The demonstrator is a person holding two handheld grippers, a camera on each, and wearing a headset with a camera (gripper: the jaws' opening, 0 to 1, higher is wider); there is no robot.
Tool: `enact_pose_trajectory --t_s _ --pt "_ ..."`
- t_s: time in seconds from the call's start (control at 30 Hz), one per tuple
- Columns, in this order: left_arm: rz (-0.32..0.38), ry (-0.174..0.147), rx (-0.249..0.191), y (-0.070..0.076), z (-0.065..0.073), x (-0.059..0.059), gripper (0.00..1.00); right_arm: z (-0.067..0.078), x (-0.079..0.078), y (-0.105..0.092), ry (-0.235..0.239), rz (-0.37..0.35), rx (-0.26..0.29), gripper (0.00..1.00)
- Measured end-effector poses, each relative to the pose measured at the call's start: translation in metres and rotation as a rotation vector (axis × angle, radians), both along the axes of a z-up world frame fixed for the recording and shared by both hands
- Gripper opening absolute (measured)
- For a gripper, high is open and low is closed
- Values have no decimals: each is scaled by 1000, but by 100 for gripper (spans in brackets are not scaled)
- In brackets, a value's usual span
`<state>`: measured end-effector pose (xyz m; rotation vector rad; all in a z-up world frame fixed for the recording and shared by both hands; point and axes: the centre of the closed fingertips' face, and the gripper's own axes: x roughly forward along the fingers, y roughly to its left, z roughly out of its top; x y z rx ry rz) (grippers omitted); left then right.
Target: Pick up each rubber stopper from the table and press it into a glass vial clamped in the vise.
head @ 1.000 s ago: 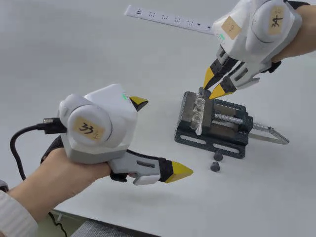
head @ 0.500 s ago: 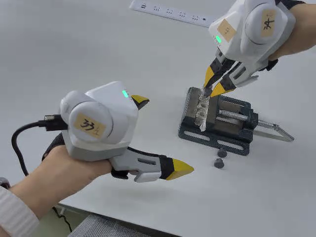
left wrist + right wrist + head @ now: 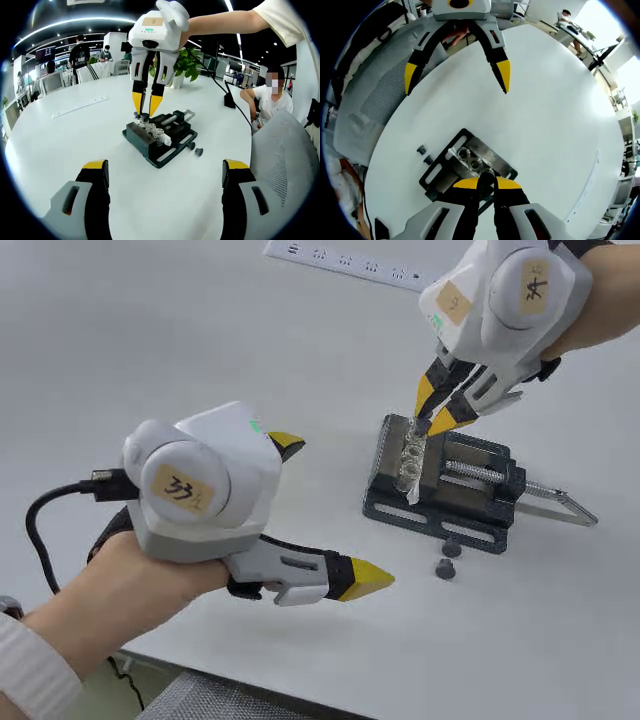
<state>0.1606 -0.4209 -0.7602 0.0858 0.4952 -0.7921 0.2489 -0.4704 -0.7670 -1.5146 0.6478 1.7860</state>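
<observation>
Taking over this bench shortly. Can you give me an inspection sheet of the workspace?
Surface: white table, no spills seen.
Job's things: vise holds a row of vials; two loose stoppers lie beside it.
Clutter: power strip at the far edge.
Grippers: left gripper open, away from the vise; right gripper shut on a stopper at the end vial.
Cables: black cable behind the left gripper.
Surroundings: people, a plant, a mesh chair.

Right gripper [image 3: 487, 183]: gripping a rubber stopper [image 3: 486, 175] over vials [image 3: 470, 157] in vise [image 3: 437, 176]. Two stoppers [image 3: 424, 154] lying beside vise. Left gripper [image 3: 457, 85] facing, jaws spread.
</observation>
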Motion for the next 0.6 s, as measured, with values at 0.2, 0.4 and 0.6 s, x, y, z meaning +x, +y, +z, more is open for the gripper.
enact_pose_trajectory --t_s 0.2,0.4,0.6 --pt "4 3 -1 1 0 0 92 -3 3 1 -3 3 -9 5" --pt "7 7 -4 2 -1 -1 92 -2 2 0 -1 -6 -21 5" --pt "6 8 -8 0 -2 -1 92 -3 5 3 25 -99 -29 5"
